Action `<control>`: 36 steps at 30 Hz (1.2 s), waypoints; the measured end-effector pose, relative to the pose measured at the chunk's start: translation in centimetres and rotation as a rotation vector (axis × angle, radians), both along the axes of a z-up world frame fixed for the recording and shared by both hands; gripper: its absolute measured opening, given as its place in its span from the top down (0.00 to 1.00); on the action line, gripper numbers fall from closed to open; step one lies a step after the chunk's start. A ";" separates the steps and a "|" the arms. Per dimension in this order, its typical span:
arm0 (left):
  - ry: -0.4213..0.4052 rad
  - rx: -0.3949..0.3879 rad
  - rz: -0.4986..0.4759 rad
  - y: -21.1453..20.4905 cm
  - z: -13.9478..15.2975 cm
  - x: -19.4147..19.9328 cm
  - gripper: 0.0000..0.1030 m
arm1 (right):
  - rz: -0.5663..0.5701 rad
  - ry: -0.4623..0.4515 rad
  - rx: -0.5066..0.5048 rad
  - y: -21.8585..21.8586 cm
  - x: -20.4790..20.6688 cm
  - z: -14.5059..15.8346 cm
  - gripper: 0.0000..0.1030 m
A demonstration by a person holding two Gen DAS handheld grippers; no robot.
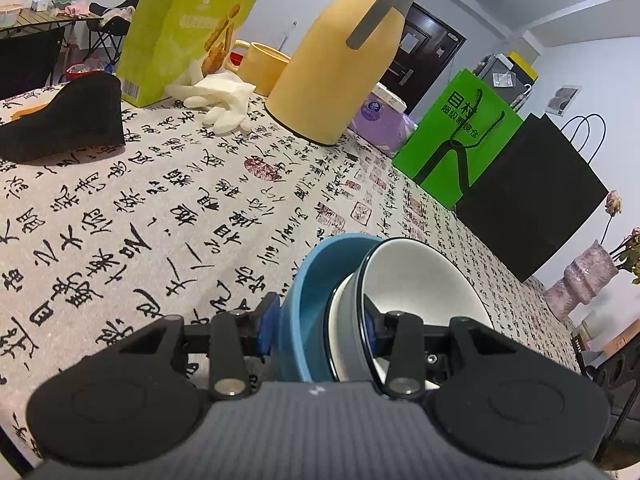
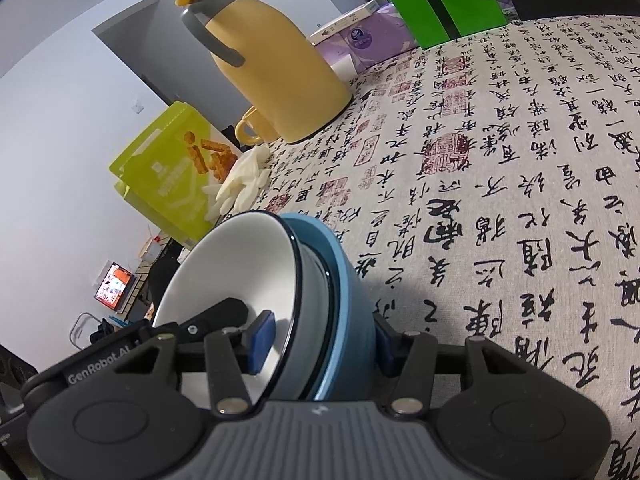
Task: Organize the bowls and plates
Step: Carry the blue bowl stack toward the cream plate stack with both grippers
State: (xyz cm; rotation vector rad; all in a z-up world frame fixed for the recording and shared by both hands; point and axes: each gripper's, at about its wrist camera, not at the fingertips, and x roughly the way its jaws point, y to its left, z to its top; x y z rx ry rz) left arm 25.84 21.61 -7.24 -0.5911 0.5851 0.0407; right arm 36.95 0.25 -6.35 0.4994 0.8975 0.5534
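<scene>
Two nested bowls hang tilted on their side above the calligraphy-print tablecloth point(image 1: 160, 208). The outer one is a blue bowl point(image 1: 308, 280); inside it sits a grey bowl with a white inside point(image 1: 416, 280). My left gripper point(image 1: 318, 326) is shut on the stack's rim, one blue pad outside the blue wall and the other inside the white bowl. From the other side, my right gripper point(image 2: 322, 342) is shut on the same stack: blue bowl point(image 2: 340, 280), white-lined bowl point(image 2: 240, 264).
At the back of the table stand a yellow thermos jug point(image 1: 340, 60), a yellow mug point(image 1: 260, 64), a green snack box point(image 1: 180, 28), white gloves point(image 1: 220, 100), a purple tissue pack point(image 1: 380, 120), a green bag point(image 1: 460, 136) and a black bag point(image 1: 532, 196). A black object point(image 1: 68, 120) lies at left.
</scene>
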 end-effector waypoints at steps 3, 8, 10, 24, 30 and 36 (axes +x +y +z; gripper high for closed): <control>-0.003 0.003 0.001 -0.1 0.1 0.0 0.60 | -0.002 -0.004 0.002 0.0 0.0 0.1 0.51; -0.003 0.004 0.000 -0.1 0.2 0.0 0.60 | -0.006 -0.001 0.006 -0.2 -0.1 0.2 0.51; -0.006 0.006 0.000 -0.2 0.4 0.0 0.60 | -0.006 -0.002 0.008 -0.3 -0.2 0.3 0.51; -0.026 0.014 -0.004 -1.3 1.6 -1.1 0.59 | -0.016 -0.018 0.028 -1.2 -1.3 1.4 0.51; -0.037 0.023 -0.006 -1.9 2.2 -1.5 0.59 | -0.026 -0.025 0.035 -1.8 -1.8 1.8 0.51; -0.053 0.032 -0.012 -2.5 2.9 -1.9 0.59 | -0.035 -0.041 0.043 -2.4 -2.3 2.4 0.51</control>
